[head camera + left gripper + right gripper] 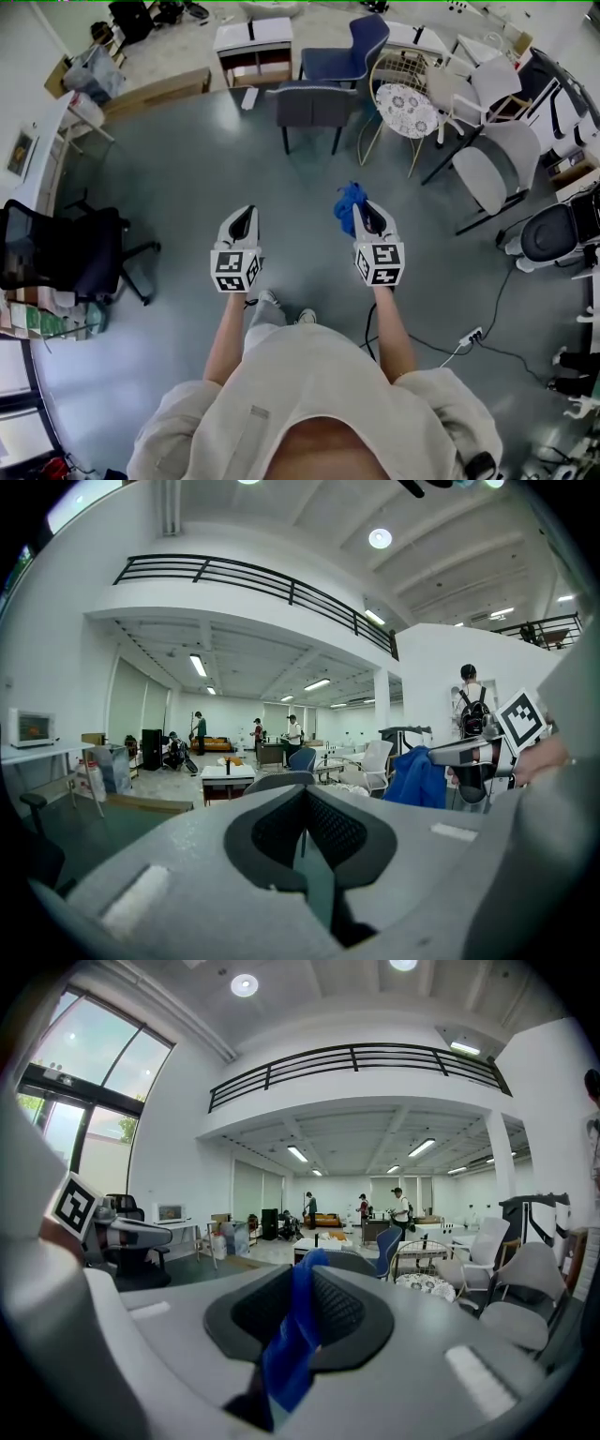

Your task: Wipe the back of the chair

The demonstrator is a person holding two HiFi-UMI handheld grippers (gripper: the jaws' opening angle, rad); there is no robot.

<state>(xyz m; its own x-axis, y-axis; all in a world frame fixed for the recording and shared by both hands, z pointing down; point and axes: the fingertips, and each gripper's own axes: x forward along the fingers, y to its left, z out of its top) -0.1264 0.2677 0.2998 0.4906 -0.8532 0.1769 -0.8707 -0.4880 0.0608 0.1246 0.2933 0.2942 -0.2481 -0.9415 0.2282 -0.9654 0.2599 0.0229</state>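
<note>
The right claw is clamped on a crumpled blue cloth, carried ready for wiping. The left claw is closed and empty. The dark grey padded chair stands well ahead, its back apparently toward the person.

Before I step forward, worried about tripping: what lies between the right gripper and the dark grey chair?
The head view shows only bare floor between the right gripper, shut on a blue cloth, and the dark grey chair.

Head view looks steeply down; both gripper views face the grey chair.
</note>
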